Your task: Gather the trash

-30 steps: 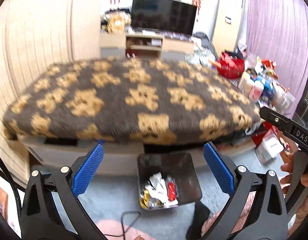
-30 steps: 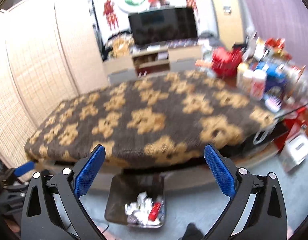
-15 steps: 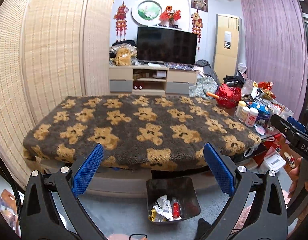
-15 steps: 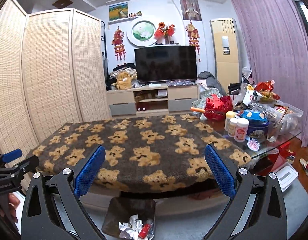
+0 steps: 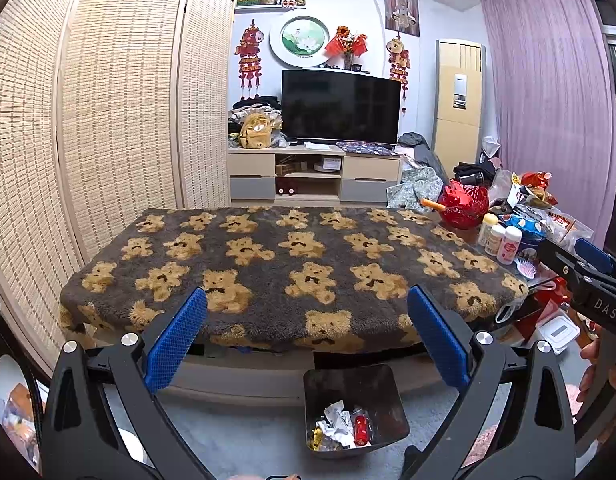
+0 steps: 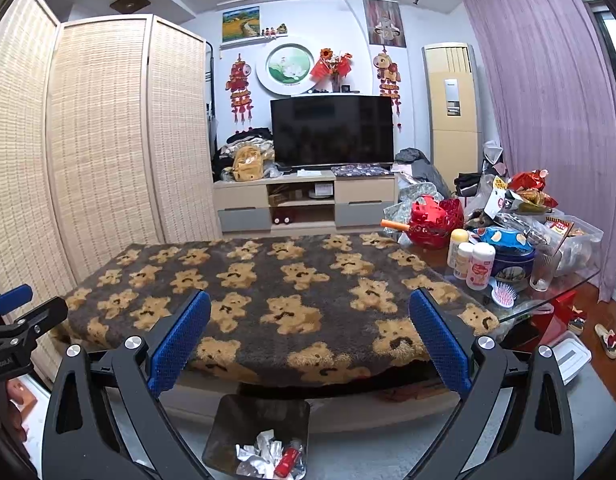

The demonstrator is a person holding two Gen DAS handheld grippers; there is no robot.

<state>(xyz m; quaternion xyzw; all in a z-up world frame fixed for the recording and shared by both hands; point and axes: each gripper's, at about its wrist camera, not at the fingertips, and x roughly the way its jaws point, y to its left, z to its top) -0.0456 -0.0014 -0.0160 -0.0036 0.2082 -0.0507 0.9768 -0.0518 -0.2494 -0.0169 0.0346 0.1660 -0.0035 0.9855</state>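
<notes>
A black trash bin (image 5: 354, 404) stands on the grey floor in front of the low table, holding crumpled white wrappers (image 5: 334, 426) and a red can (image 5: 361, 429); it also shows in the right wrist view (image 6: 258, 432). The table is covered by a brown bear-pattern blanket (image 5: 292, 264), with no loose trash visible on it. My left gripper (image 5: 306, 340) is open and empty, held above the bin. My right gripper (image 6: 308, 340) is open and empty, also above the bin. The right gripper's body shows at the right edge of the left wrist view (image 5: 584, 280).
The table's right end carries a red basket (image 6: 436, 220), bottles (image 6: 474, 262), a blue tin (image 6: 508, 252), a glass (image 6: 542, 268) and snack bags (image 6: 528, 192). A TV stand (image 6: 304, 204) is behind, folding screens (image 6: 96, 140) at left, a white box (image 6: 570, 354) on the floor.
Both grippers have risen and tilted up from the bin, so the views now take in the whole table and room. Both jaws stayed open and empty.
</notes>
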